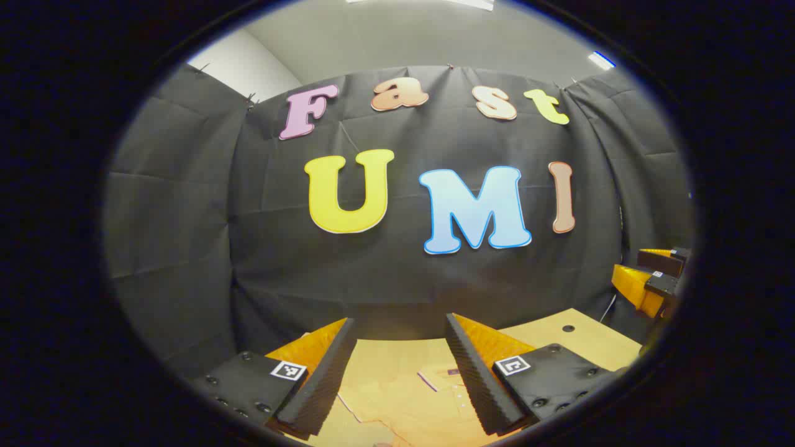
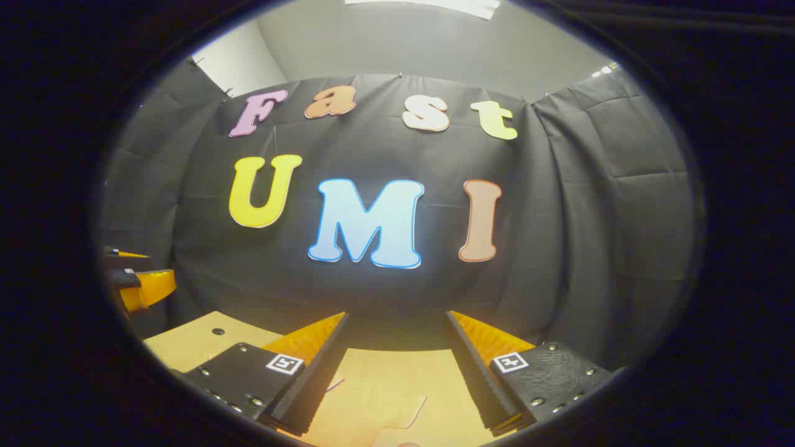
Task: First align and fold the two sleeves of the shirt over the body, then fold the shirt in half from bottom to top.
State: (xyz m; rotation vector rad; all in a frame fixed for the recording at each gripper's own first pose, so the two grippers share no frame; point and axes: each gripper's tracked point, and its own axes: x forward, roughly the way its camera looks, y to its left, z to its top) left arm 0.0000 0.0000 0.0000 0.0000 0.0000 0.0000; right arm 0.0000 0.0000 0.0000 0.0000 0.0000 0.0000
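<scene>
Both claws, left [image 1: 400, 366] and right [image 2: 397, 366], hang spread apart above the shirt [image 1: 404, 397] (collar edge visible) on the table [image 1: 577, 338].

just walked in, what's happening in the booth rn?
A person holds two grippers above a table with a light-coloured shirt spread on it. The left gripper and the right gripper both hover open, nothing between their fingers. In the left gripper view the shirt's collar and button placket show. No fold looks started yet; neither gripper touches the cloth.
</scene>
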